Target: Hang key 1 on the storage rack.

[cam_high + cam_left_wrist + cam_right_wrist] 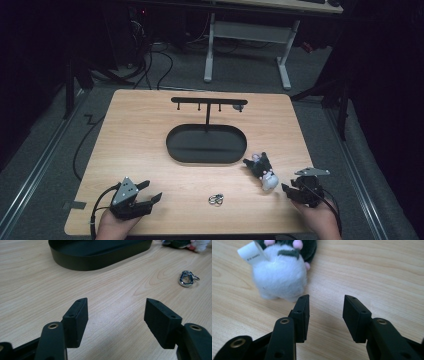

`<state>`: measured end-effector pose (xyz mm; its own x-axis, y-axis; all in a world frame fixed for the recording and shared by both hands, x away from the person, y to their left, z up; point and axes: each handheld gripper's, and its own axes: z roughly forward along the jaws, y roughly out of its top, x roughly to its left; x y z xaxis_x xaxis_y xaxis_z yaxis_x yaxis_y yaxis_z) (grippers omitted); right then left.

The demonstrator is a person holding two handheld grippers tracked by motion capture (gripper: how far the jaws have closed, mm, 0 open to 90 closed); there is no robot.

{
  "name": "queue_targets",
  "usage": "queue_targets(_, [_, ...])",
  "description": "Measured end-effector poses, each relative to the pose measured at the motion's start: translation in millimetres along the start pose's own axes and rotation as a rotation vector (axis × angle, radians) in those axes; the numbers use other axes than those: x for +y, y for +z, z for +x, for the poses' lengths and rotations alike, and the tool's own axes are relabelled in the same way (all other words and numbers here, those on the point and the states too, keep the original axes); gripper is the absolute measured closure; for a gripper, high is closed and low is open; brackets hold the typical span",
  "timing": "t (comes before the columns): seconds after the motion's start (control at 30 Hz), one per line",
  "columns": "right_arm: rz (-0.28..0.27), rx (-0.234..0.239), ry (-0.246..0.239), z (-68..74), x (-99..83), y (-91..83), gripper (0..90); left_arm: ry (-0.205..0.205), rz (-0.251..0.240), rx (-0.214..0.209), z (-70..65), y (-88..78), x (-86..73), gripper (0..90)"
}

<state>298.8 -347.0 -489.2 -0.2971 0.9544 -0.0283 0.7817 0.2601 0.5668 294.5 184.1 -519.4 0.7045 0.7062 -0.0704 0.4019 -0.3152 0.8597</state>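
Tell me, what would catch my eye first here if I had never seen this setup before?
Probably the black oval tray with its T-shaped hanger stand in the middle of the wooden table. Next, the fluffy black-and-white plush toy lying right of the tray, just in front of the open right tongs. A small shiny metal clasp lies near the front edge, between the right tongs and the open left tongs.

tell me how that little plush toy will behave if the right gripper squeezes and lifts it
The plush toy looks fluffy and soft, so it would probably squash between the right gripper pads rather than resist. It seems light for its size and unlikely to slip, given the furry surface. Lying on the table, it should not roll far, though its paper tag may flop.
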Motion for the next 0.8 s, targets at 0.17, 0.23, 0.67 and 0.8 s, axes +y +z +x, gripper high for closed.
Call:
queue_targets(0.17, [0.045, 0.012, -0.037, 4.2, 2.9, 1.6, 53.1, 0.002, -0.001, 0.002, -1.1, -1.6, -0.8, 36.4])
queue_targets(0.23, [0.064, 0.018, -0.047, 5.4, 3.8, 1.8, 51.3, 0.003, -0.002, 0.001, -1.4, -1.9, -0.8, 36.4])
queue_targets(0.67, [0.181, 0.053, -0.069, 10.3, 2.9, 5.4, 42.2, 0.011, 0.007, -0.008, -2.0, -0.6, -2.0, 36.3])
queue_targets(0.8, [0.206, 0.064, -0.074, 12.4, 4.7, 5.5, 39.7, 0.015, 0.009, -0.011, -3.3, -0.6, -2.1, 36.2])
